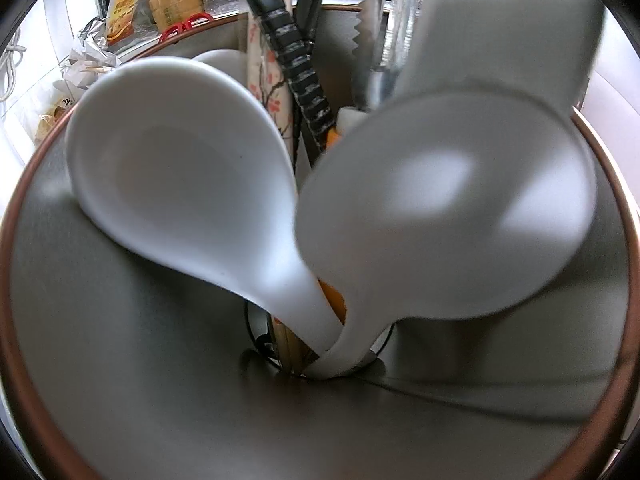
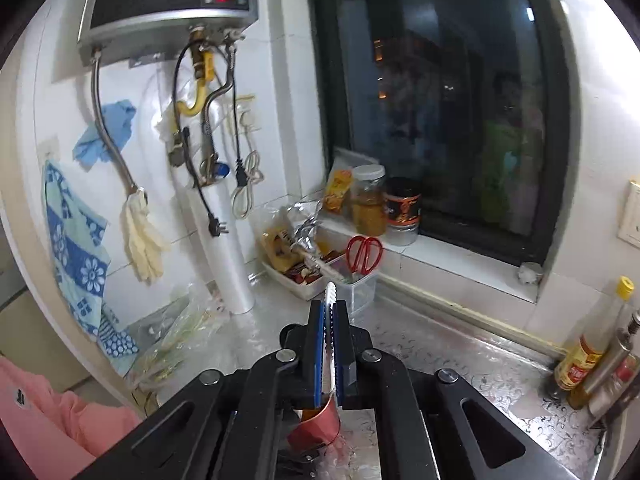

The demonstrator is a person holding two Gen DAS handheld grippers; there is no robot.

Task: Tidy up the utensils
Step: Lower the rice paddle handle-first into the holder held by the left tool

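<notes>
A metal utensil holder (image 1: 120,360) with a copper-coloured rim is seen from just above by the left wrist camera; two white ceramic spoons (image 1: 180,184) stand in it, handles down, beside chopsticks (image 1: 262,64) and a serrated knife (image 1: 362,44); the left gripper itself is not visible, so the state of its jaws cannot be told. The right gripper (image 2: 330,320) is held over the patterned worktop (image 2: 460,360), its jaws clamped on a white serrated plastic knife (image 2: 330,300); red scissors (image 2: 363,254) lie in a container by the window (image 2: 440,100).
</notes>
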